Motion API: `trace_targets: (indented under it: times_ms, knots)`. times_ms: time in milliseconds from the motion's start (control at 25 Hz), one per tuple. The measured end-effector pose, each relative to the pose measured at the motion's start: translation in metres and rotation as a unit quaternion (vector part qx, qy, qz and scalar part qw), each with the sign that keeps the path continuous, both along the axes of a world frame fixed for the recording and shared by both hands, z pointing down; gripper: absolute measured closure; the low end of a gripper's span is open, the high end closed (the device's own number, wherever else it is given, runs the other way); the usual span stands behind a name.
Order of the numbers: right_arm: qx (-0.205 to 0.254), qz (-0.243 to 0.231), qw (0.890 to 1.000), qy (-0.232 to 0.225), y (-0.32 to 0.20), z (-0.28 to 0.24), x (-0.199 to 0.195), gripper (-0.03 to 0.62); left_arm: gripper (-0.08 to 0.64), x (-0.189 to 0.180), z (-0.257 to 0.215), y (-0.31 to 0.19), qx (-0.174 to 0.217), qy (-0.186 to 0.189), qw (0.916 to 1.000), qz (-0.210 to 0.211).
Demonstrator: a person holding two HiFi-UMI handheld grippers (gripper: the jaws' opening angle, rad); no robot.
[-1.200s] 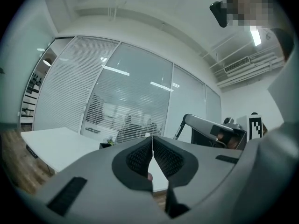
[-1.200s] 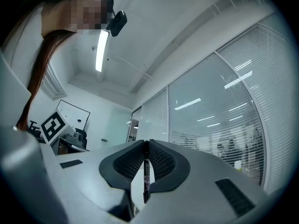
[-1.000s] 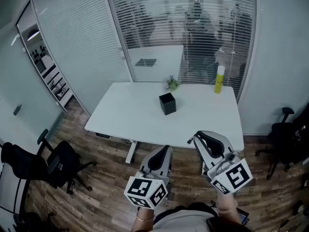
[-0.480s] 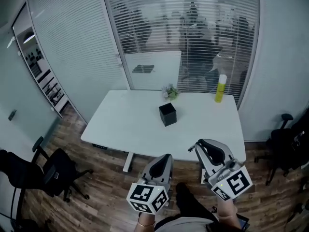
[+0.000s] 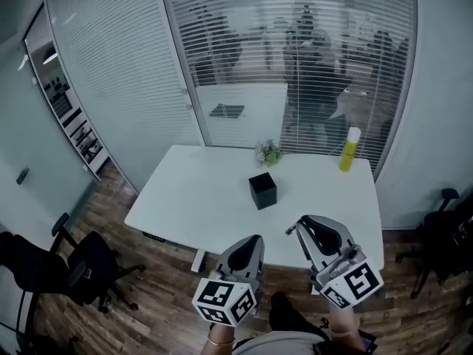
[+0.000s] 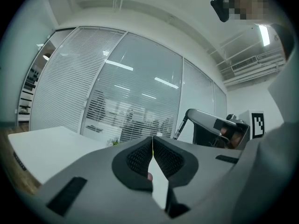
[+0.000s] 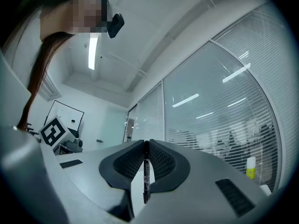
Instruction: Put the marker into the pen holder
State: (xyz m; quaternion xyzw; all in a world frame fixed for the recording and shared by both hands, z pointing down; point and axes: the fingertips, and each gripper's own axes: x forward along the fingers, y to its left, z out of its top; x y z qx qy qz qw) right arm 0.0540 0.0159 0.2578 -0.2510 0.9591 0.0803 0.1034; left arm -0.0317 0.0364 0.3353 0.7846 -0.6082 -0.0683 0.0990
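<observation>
A black cube-shaped pen holder (image 5: 262, 191) stands near the middle of the white table (image 5: 192, 198). Both grippers are held in the air short of the table's near edge, over the wooden floor. My right gripper (image 5: 307, 228) is shut on a black marker (image 7: 145, 174), which lies lengthwise between its pads in the right gripper view, with its rear end sticking out toward the camera. My left gripper (image 5: 247, 246) is beside it to the left; its pads (image 6: 140, 157) meet at the tip with nothing between them. The pen holder shows in neither gripper view.
A yellow bottle (image 5: 349, 150) stands at the table's far right corner and a small plant (image 5: 268, 152) at the far edge. Glass walls with blinds (image 5: 295, 72) rise behind the table. Office chairs stand at the left (image 5: 81, 261) and right (image 5: 447, 231).
The view has shifted a little toward the table, so the pen holder and bottle sit lower and further right. Both grippers keep their hold and their place in front of me.
</observation>
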Motion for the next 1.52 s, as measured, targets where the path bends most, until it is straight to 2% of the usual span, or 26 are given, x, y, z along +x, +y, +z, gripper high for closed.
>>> trace_targets:
  times_ms: [400, 800, 1280, 1520]
  knots:
    - [-0.005, -0.006, 1.0, 0.001, -0.073, 0.0, -0.018, 0.534, 0.537, -0.016, -0.002, -0.067, 0.002, 0.003, 1.0, 0.001]
    - [-0.017, -0.021, 1.0, 0.009, -0.141, 0.017, -0.038, 0.534, 0.537, -0.034, 0.017, -0.134, -0.018, -0.003, 0.9996, -0.02]
    - [-0.017, -0.037, 0.999, 0.03, -0.182, 0.026, -0.061, 0.534, 0.537, -0.051, 0.027, -0.168, -0.036, -0.015, 0.9986, -0.037]
    - [-0.021, -0.035, 0.999, 0.034, -0.191, 0.037, -0.077, 0.534, 0.537, -0.064, 0.028, -0.178, -0.038, -0.021, 0.9986, -0.03]
